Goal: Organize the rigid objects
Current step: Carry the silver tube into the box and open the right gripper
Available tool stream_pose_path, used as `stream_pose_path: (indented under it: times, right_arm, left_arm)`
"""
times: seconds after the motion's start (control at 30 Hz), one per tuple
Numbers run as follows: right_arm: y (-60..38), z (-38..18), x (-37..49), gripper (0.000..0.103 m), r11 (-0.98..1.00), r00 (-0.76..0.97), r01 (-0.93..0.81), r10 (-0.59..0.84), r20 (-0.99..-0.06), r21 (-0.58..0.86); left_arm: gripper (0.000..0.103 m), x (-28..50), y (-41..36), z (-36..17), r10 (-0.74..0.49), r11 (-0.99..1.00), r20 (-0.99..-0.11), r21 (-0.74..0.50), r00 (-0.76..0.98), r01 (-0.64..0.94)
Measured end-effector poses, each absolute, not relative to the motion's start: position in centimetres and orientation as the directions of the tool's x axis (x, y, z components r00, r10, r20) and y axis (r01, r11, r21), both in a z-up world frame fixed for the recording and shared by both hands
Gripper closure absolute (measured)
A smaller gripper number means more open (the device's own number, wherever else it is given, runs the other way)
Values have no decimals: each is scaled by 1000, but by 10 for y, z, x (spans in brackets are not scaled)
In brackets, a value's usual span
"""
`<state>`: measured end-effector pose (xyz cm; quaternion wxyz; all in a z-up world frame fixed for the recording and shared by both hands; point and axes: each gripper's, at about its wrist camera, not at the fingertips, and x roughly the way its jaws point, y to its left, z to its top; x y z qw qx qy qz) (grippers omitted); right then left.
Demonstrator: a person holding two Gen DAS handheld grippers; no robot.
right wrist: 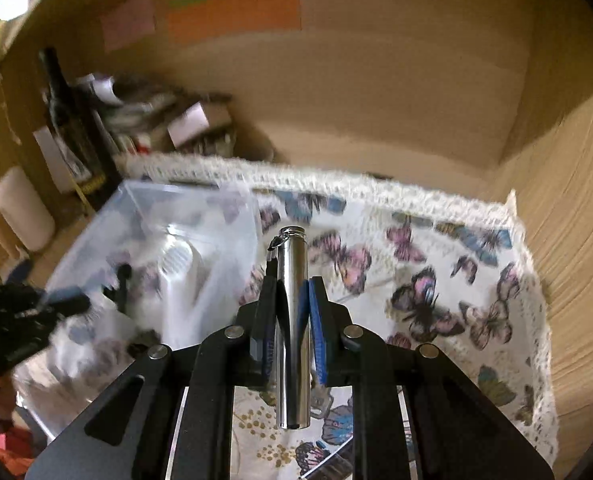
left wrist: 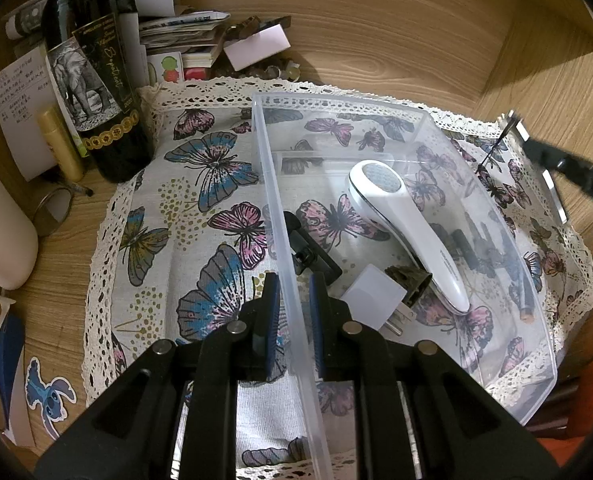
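Wooden desk [left wrist: 376,40]; butterfly cloth [left wrist: 216,184]; seemingly papers [left wrist: 184,28]

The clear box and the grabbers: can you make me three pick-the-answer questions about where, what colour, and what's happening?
1. Where is the white shower head?
A. inside the clear box
B. beside the wine bottle
C. on bare wood

2. What colour is the tube in the right gripper?
A. red
B. silver
C. green

3. The left gripper jaws are:
A. holding a plug
B. far above the box
C. either side of the box wall

A: it lies on the box floor. B: shiny metal. C: the wall runs between them.
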<state>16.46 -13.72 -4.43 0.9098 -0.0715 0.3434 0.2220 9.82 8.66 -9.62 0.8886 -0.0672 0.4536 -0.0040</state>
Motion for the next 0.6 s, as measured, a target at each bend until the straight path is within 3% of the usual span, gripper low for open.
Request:
stream_pose_path:
  times: [0.23,0.6]
  right_arm:
    - [-125,-15,147,89,859,688,-512,431,-584,31]
    - [-83,-33,143,89,786,583,-615,500,-640,54]
  left_arm:
    - [90,98,87,-96,-67,991,-805,-122,589,-54]
    - [89,97,87,-97,-65,992,-805,-118,590,-52]
